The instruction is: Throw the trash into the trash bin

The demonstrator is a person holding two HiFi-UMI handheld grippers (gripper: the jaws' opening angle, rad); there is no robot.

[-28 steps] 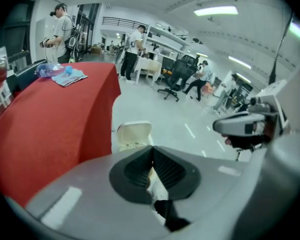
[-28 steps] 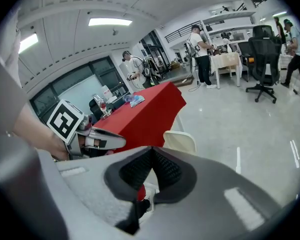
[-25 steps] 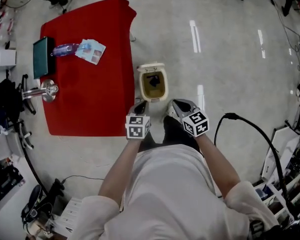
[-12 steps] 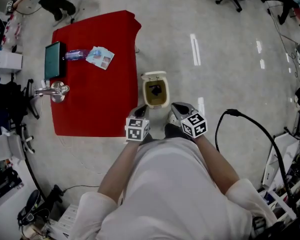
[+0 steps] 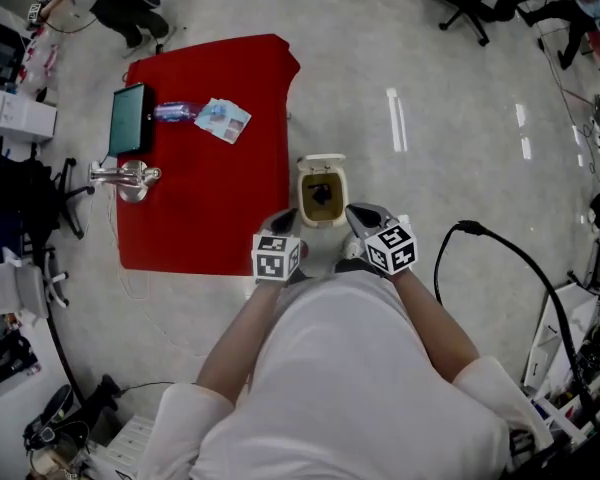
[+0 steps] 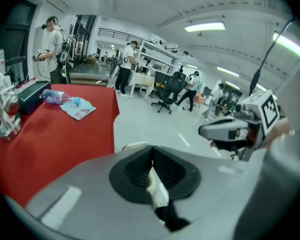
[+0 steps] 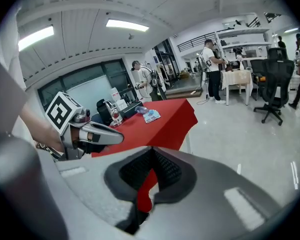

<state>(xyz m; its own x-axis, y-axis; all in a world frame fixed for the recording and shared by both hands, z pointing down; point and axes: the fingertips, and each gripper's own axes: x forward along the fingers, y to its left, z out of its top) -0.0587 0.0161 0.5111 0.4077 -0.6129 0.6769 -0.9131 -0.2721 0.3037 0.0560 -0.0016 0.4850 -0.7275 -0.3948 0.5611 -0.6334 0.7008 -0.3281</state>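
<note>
head view: the beige open-lidded plastic trash bin (image 5: 305, 206) stands on the floor just beyond both grippers, with something dark inside; the left gripper (image 5: 283, 218) and right gripper (image 5: 358, 213) flank the bin's near rim; the crushed clear plastic bottle (image 5: 175, 111) and blue-and-white wrapper (image 5: 225, 121) lie on the red-clothed table (image 5: 210, 198), well left of the bin, the bottle's length pointing toward the bin's side; the left gripper is nearer; left gripper view: jaws pressed together, empty; right gripper view: likewise closed on nothing; since a second ago both grippers have lifted from the bin.
</note>
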